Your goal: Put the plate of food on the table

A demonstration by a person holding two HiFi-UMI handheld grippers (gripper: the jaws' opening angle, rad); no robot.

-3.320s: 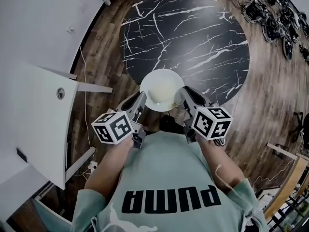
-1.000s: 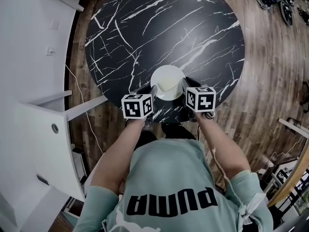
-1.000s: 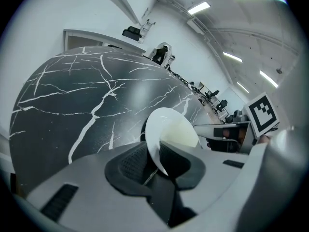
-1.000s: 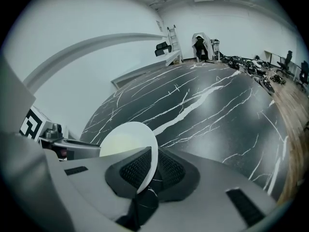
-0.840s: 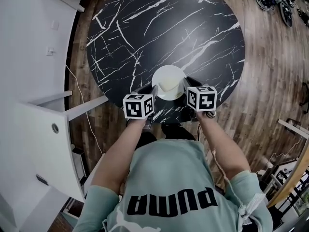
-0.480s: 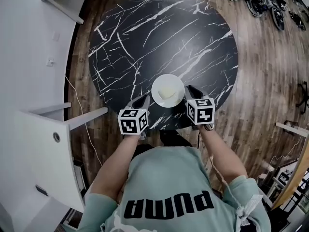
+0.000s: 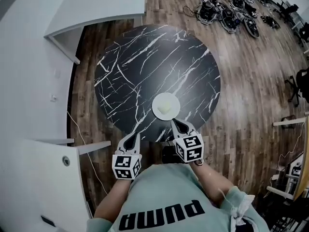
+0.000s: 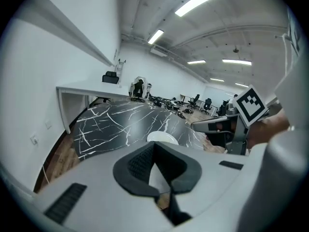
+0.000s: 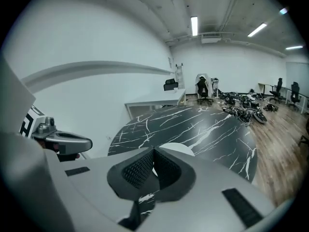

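**Resting on the table: plate of food, with both claws clear of it**

Head view: your plate (image 7: 166,106) sits flat on the round black table (image 7: 140,66), in its lower half near the rim closest to you, about frame centre. It is white, and it holds one pale lump of food (image 7: 165,107) in its middle; what food it is cannot be made out. Your left gripper (image 7: 132,138) hangs below and left of the plate, just past the table's edge. Your right gripper (image 7: 176,124) is below and slightly right of the plate, nearer to it but not touching. A white desk (image 7: 96,4) fills the upper left, and wooden floor (image 7: 251,81) lies to the right.

Left gripper view: the two dark pads meet at their tips in the lower centre, with nothing pinched between them. The plate (image 8: 162,137) shows just above them on the table (image 8: 120,120), apart from the claw. Your right gripper (image 8: 195,125) reaches in from the right edge of the frame.

Right gripper view: here too the pads are closed tip to tip on nothing. The plate's rim (image 9: 176,149) peeks out just above them, lying on the table (image 9: 203,124). Your left gripper (image 9: 87,142) shows at the left edge, its jaws drawn together.
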